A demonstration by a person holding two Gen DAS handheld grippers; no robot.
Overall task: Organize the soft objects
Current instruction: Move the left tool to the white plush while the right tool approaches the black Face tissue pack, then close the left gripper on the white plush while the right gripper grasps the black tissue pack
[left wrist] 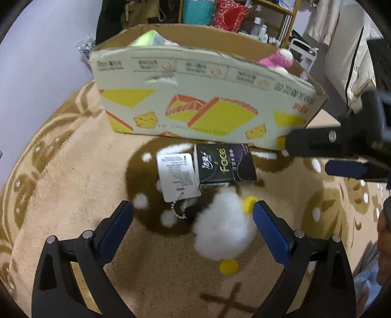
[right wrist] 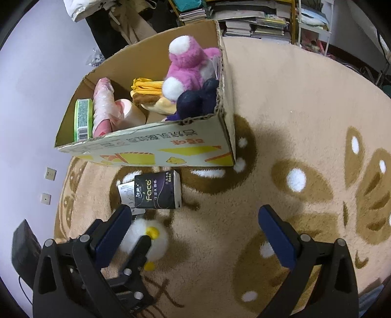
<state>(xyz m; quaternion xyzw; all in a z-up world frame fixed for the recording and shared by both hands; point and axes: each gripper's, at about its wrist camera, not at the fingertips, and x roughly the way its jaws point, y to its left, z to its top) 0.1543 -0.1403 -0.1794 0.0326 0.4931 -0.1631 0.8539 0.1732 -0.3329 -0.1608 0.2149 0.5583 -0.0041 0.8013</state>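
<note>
A white fluffy plush with yellow bits lies on the rug, a ball chain and white tag attached to it. My left gripper is open around it, the plush close to the right pad and not pinched. Just beyond lies a black tissue pack marked "Face". Behind that stands an open cardboard box. From the right wrist, the box holds a pink plush, a dark blue toy and other soft items. My right gripper hovers open over bare rug, right of the white plush.
A round beige rug with brown patterns covers the floor. Shelves of books stand behind the box. A small black object sits off the rug at the left. A person's hand shows at the right edge.
</note>
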